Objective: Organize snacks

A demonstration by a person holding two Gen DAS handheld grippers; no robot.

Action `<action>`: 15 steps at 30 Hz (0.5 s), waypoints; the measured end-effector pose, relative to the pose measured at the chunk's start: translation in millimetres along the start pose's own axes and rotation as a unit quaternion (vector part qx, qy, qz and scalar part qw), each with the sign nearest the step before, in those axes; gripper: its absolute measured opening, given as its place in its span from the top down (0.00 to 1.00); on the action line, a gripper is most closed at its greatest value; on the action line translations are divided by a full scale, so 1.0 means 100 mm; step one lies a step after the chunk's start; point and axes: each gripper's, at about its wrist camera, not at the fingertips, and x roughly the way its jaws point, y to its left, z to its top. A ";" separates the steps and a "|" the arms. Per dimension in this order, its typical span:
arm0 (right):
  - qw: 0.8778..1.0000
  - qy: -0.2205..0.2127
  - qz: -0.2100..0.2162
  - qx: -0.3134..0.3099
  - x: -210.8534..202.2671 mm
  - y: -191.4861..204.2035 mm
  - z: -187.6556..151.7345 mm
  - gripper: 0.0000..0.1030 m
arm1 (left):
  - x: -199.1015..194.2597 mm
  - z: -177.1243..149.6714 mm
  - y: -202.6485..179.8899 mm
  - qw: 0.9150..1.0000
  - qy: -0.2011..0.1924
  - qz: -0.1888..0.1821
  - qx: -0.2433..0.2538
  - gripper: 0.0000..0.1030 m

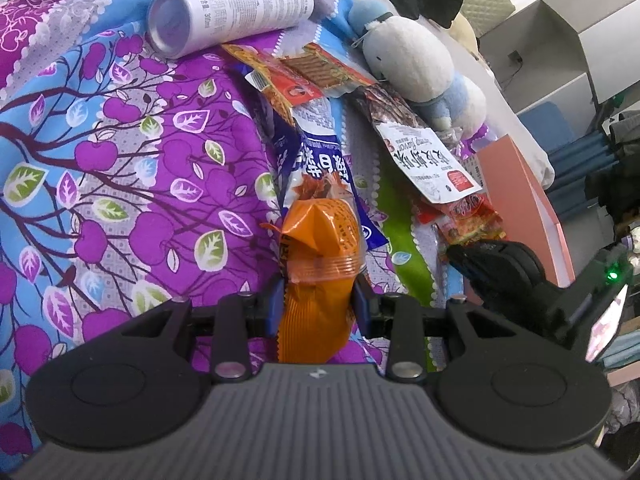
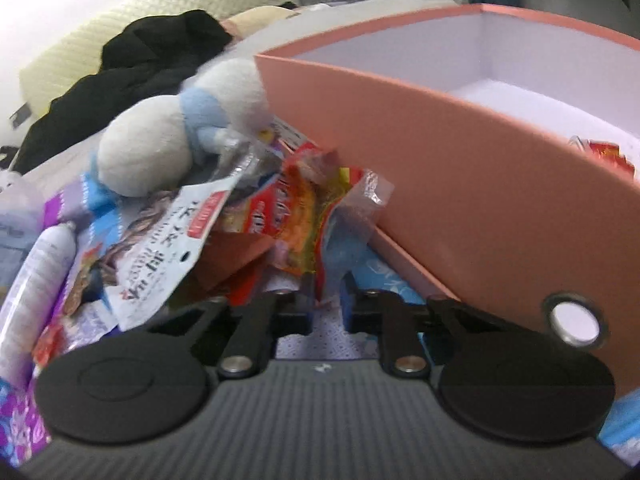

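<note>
An orange snack packet (image 1: 320,264) is being gripped between the fingers of the left gripper (image 1: 319,300) at lower centre of the left wrist view, above the purple floral bedsheet (image 1: 132,168). Further packets, a blue-and-white one (image 1: 320,160) and a white one (image 1: 428,164), are lying at centre frame beside a plush toy (image 1: 412,64) and a white can (image 1: 224,14). In the right wrist view, the right gripper (image 2: 326,300) is being held nearly shut on the edge of a red-and-yellow packet (image 2: 300,216), just left of the pink box (image 2: 460,168), which is occupying the right of frame.
</note>
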 end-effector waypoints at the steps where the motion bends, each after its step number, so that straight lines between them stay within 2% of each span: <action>1: 1.000 0.002 0.006 -0.005 -0.04 0.00 0.01 0.95 | -0.02 0.00 -0.01 1.000 -0.001 0.001 0.001 0.61; 8: 0.997 0.034 0.067 0.008 -0.44 -0.14 0.12 0.95 | -0.15 -0.08 -0.05 1.000 0.004 0.007 -0.003 0.61; 15: 0.991 0.077 0.107 0.002 -0.87 -0.34 0.02 0.96 | -0.33 -0.30 -0.13 1.000 0.008 0.011 0.000 0.61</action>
